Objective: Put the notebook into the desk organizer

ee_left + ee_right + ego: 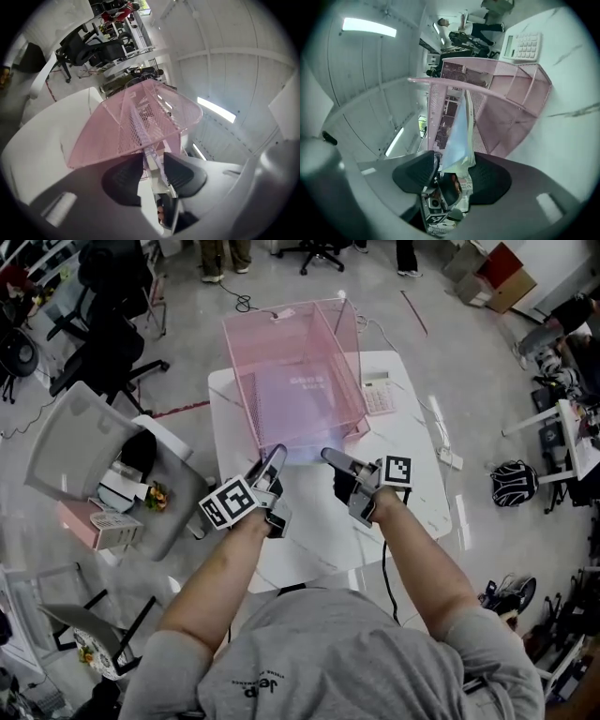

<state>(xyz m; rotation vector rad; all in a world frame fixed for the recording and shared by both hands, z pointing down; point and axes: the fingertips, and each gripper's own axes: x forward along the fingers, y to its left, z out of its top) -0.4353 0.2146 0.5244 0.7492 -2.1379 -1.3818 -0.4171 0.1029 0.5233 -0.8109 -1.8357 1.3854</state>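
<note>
A pink mesh desk organizer (295, 352) stands on the white table (417, 484), its open side toward me. A pale lilac notebook (302, 404) lies inside it, its near edge at the opening. My left gripper (272, 465) and right gripper (339, 465) reach that edge from either side. In the left gripper view the notebook's spiral edge (151, 157) runs between the jaws of the left gripper (152, 171), with a gap at the pads. In the right gripper view a pale blue corner of the notebook (457, 140) sits loosely between the parted jaws of the right gripper (452, 173).
A white calculator (378, 395) lies on the table right of the organizer. A grey chair (94, 460) with small boxes on it stands at the left. A power strip (448, 458) sits near the table's right edge. Office chairs and cables fill the floor around.
</note>
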